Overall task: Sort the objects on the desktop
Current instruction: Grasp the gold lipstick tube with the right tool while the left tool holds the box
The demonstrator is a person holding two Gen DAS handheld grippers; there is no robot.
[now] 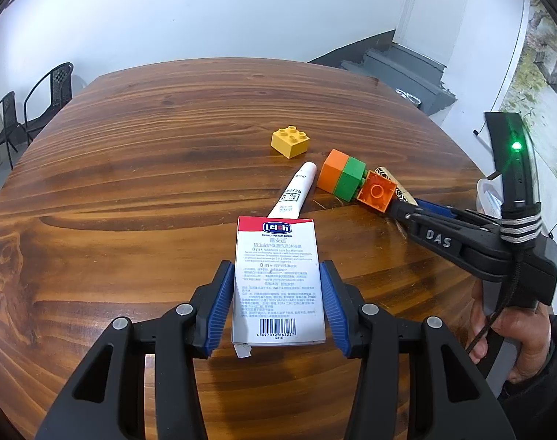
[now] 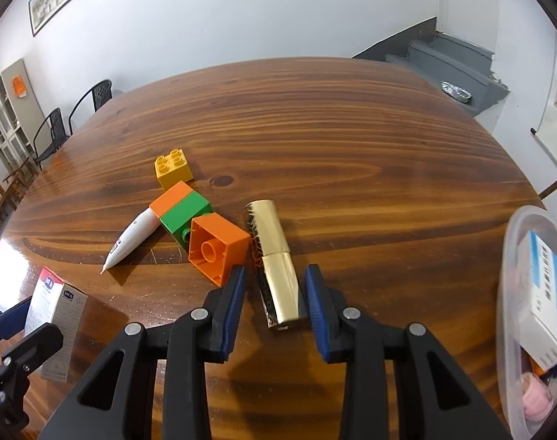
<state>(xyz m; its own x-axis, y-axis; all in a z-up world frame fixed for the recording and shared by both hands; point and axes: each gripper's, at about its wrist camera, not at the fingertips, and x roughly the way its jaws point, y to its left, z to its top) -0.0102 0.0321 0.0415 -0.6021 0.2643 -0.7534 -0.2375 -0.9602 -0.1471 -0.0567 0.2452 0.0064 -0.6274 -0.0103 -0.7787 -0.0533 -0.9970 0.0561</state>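
My left gripper point(image 1: 276, 293) is shut on a white carton with a red top point(image 1: 278, 275), its blue pads pressed to both long sides just above the wooden table point(image 1: 131, 146). My right gripper point(image 2: 276, 293) is open, straddling a long gold box point(image 2: 275, 253) that lies flat; narrow gaps show at each pad. An upturned orange brick point(image 2: 218, 251) touches the gold box's left side. Beyond it lie an orange-and-green brick stack point(image 2: 181, 205), a yellow brick point(image 2: 173, 173) and a white tube point(image 2: 133, 238). In the left wrist view the right gripper point(image 1: 403, 205) reaches in from the right.
A clear plastic tub point(image 2: 513, 256) at the right table edge holds a blue-and-white box point(image 2: 546, 293) and a pink item. A person's hand point(image 1: 517, 337) grips the right tool. Black chairs point(image 1: 40, 102) stand beyond the table's far left.
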